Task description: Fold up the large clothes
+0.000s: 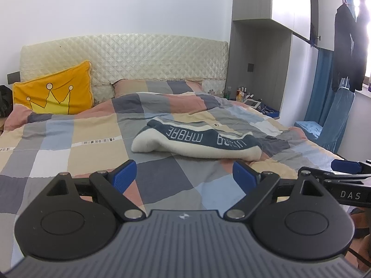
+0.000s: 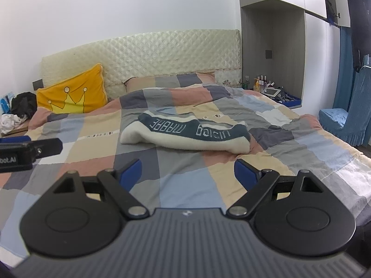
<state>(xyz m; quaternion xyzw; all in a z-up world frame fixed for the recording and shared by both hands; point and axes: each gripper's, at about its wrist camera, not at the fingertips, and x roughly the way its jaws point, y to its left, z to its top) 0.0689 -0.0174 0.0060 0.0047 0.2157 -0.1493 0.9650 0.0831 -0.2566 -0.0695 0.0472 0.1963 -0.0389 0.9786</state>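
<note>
The cream-and-teal sweater (image 1: 197, 139) lies folded mid-bed on the patchwork duvet (image 1: 76, 143); left gripper (image 1: 185, 176) and right gripper (image 2: 187, 173) spread, empty; folding appears complete.

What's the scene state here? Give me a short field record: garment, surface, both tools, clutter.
garment: cream and teal sweater, lying in a bunched heap, lettered band facing up
surface: patchwork duvet on a bed
left tool: open, holds nothing, short of the sweater
right tool: open, holds nothing, short of the sweater
pillow: yellow crown cushion against the quilted headboard
clutter: bottles and tablet on the bedside shelf
fold progress: not started
</note>
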